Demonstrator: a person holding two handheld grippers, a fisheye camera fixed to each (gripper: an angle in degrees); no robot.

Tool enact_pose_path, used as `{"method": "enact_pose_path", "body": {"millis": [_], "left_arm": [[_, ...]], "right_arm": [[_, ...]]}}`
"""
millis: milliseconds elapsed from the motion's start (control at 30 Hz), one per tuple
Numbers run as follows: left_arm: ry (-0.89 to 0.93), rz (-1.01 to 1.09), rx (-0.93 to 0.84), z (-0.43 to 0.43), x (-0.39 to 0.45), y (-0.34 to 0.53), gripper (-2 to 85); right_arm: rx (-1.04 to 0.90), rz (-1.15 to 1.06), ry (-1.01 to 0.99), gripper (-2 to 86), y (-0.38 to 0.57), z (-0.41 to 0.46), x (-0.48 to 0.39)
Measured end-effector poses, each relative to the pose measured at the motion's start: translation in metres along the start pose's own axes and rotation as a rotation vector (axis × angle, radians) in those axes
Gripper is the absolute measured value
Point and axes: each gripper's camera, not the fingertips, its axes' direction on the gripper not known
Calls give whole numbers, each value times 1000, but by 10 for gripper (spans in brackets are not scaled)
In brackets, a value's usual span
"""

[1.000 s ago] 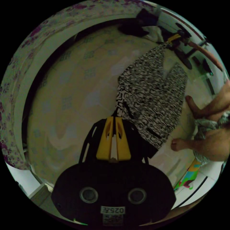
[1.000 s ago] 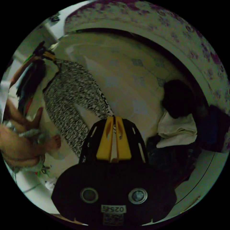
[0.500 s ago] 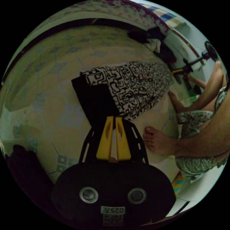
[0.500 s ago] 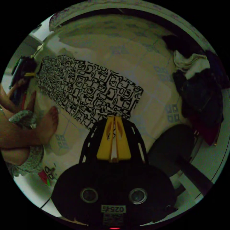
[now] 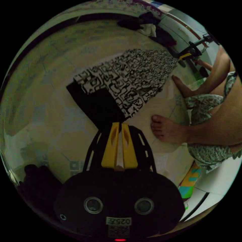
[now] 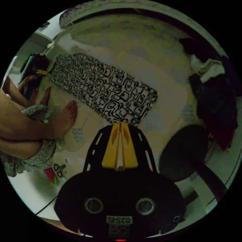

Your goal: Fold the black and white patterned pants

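Now the black and white patterned pants [image 5: 126, 80] lie long and flat on the tiled floor [image 5: 45, 106], beside a bare foot [image 5: 166, 129]. Both left tongs [image 5: 119, 124] and right tongs [image 6: 120, 124] pinch the pants' near edge. Behind the pants, the right gripper view shows a clothes pile [image 6: 214, 85].

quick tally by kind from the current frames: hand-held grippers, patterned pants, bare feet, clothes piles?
Hand-held grippers: 2, left hand-held gripper and right hand-held gripper
Black and white patterned pants: 1
Bare feet: 2, near foot and far foot
Pile of clothes: 1
Total: 6
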Motion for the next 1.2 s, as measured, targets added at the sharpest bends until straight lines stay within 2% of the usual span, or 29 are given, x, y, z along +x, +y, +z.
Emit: {"method": "enact_pose_path", "body": {"millis": [167, 233, 333, 400, 500, 567, 633, 700, 767, 833, 900, 1000, 1100, 1200], "left_arm": [[123, -120, 106, -8, -29, 41, 12], [137, -174, 79, -15, -37, 58, 22], [148, -401, 61, -26, -53, 98, 38], [342, -669, 304, -43, -61, 137, 60], [600, -866, 590, -38, -44, 144, 107], [706, -929, 511, -16, -34, 126, 125], [715, -976, 373, 5, -31, 110, 134], [845, -1067, 376, 28, -31, 105, 137], [930, -1069, 365, 41, -30, 100, 135], [896, -1027, 321, 45, -27, 94, 131], [902, -971, 328, 46, -25, 90, 127], [897, -945, 351, 43, -29, 90, 106], [889, -966, 367, 45, -42, 91, 51], [856, -967, 330, 42, -54, 91, 12]], "right_arm": [[-42, 98, -97, -1, 7, 56, 42], [-50, 133, -135, 14, 11, 57, 57], [-35, 170, -119, 74, 19, 41, 76], [120, 183, -277, 98, 12, 7, 85], [362, 41, -504, 128, -43, -26, 74], [371, -93, -541, 153, -103, -22, 58], [327, -247, -594, 168, -174, -3, 37], [201, -425, -674, 175, -264, 30, 3], [85, -541, -633, 175, -320, 51, -24], [-26, -636, -560, 168, -363, 70, -45], [-216, -719, -517, 162, -405, 101, -59], [-448, -746, -591, 132, -433, 143, -63], [-518, -732, -649, 52, -446, 171, -61], [-492, -657, -651, 14, -453, 186, -40]]}}
